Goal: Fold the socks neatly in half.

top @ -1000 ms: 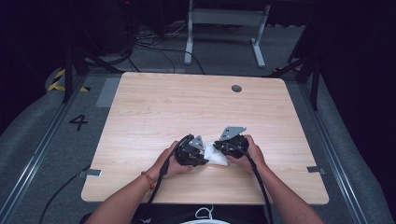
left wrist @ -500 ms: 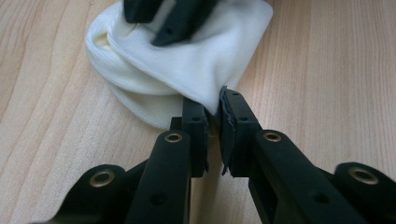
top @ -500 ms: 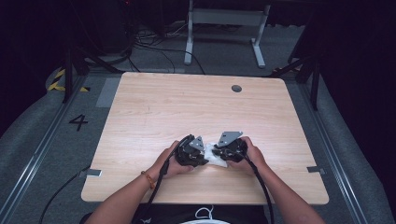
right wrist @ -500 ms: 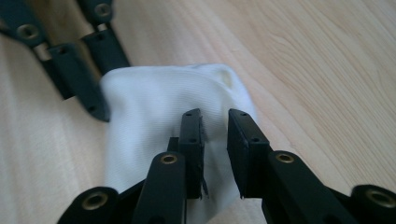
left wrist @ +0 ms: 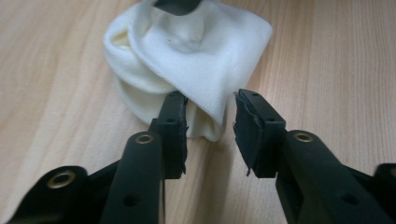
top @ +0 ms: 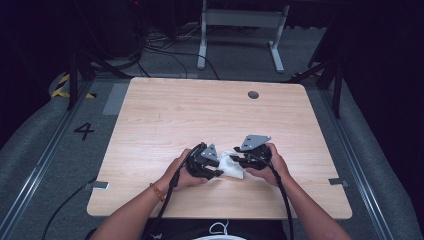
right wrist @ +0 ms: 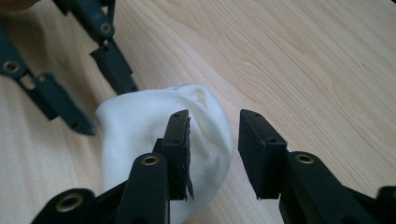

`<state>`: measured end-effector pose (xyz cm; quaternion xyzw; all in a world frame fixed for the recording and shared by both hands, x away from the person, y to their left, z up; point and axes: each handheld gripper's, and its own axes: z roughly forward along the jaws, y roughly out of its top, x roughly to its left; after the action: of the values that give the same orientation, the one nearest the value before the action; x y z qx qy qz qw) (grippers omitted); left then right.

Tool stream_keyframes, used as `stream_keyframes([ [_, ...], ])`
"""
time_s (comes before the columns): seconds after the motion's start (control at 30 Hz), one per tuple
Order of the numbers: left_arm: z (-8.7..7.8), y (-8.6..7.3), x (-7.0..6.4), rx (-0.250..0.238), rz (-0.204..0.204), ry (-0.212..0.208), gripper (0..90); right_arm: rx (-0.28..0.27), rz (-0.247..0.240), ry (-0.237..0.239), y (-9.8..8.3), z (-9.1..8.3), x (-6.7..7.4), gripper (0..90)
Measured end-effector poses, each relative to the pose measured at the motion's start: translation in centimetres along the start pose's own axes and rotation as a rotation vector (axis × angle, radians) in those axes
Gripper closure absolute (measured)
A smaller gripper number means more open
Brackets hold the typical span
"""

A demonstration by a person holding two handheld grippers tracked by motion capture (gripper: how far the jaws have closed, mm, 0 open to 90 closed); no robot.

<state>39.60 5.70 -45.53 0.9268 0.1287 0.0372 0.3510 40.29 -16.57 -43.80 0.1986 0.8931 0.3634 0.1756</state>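
**High view: two tongs meeting over a white cloth**

High view gives the wooden table (top: 200,115) first, pale and broad, with a small dark round cap (top: 253,94) set into its far side. My forearms come in from the near edge, and my hands meet close to that edge, a little toward me from the middle.

My left gripper (top: 216,168) and my right gripper (top: 235,160) face each other there, the grey three-cornered plate (top: 255,141) standing up on the right one. Between them lies a white cloth (top: 234,168), bunched into a soft lump on the wood.

Left gripper view has my jaws parted, a clear gap between the pads, gripping nothing. One pad (left wrist: 173,126) touches the near fold of the cloth (left wrist: 187,56); the other stands just beside its edge over bare wood.

Right gripper view has my jaws likewise apart and empty. The cloth (right wrist: 135,135) sits behind and under one pad (right wrist: 180,149), while the other hangs over the table. Farther off, beyond the cloth, I see the left gripper's black jaws (right wrist: 88,70), spread apart too.
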Motion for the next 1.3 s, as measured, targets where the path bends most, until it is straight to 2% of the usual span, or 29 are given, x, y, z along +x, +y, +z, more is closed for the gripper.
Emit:
stream_keyframes([
  [0.07, -0.5, 0.0, -0.1, 0.003, 0.013, 0.030, 60.6, 0.008, -0.021, -0.002, 0.0, -0.3, 0.2, 61.8],
  [0.2, -1.3, -0.2, -0.2, 0.019, 0.015, 0.087, 53.0, -0.001, -0.027, 0.010, 0.0, -1.1, 0.7, 59.1],
  [0.3, -2.2, -0.8, -0.2, 0.009, -0.003, 0.134, 46.3, -0.010, -0.041, 0.014, -0.3, -2.0, 1.0, 56.7],
  [0.43, -2.9, -1.4, -0.1, 0.014, -0.007, 0.171, 39.9, -0.011, -0.045, 0.002, -1.0, -3.1, 1.1, 53.4],
  [0.53, -3.4, -1.9, -0.1, 0.039, -0.004, 0.204, 36.0, -0.002, -0.047, -0.010, -1.8, -3.8, 0.9, 50.5],
  [0.77, -4.1, -2.9, -0.1, 0.041, -0.006, 0.212, 30.4, 0.010, -0.033, -0.046, -4.0, -5.5, 0.3, 45.5],
  [0.83, -4.3, -3.1, -0.1, 0.041, -0.009, 0.220, 29.6, 0.021, -0.015, -0.058, -4.7, -6.0, 0.1, 44.2],
  [0.93, -4.7, -3.5, -0.1, 0.043, -0.006, 0.235, 29.0, 0.026, -0.003, -0.085, -5.8, -6.7, -0.4, 42.1],
  [1.07, -5.2, -4.1, 0.0, 0.055, 0.006, 0.283, 26.5, 0.033, 0.022, -0.120, -7.3, -7.4, -1.1, 39.3],
  [1.1, -5.2, -4.1, 0.0, 0.055, 0.006, 0.283, 26.3, 0.039, 0.026, -0.131, -7.6, -7.6, -1.3, 39.0],
  [1.3, -6.1, -6.1, 0.5, 0.072, -0.030, 0.310, 26.1, 0.053, 0.060, -0.148, -9.7, -8.4, -2.4, 37.1],
])
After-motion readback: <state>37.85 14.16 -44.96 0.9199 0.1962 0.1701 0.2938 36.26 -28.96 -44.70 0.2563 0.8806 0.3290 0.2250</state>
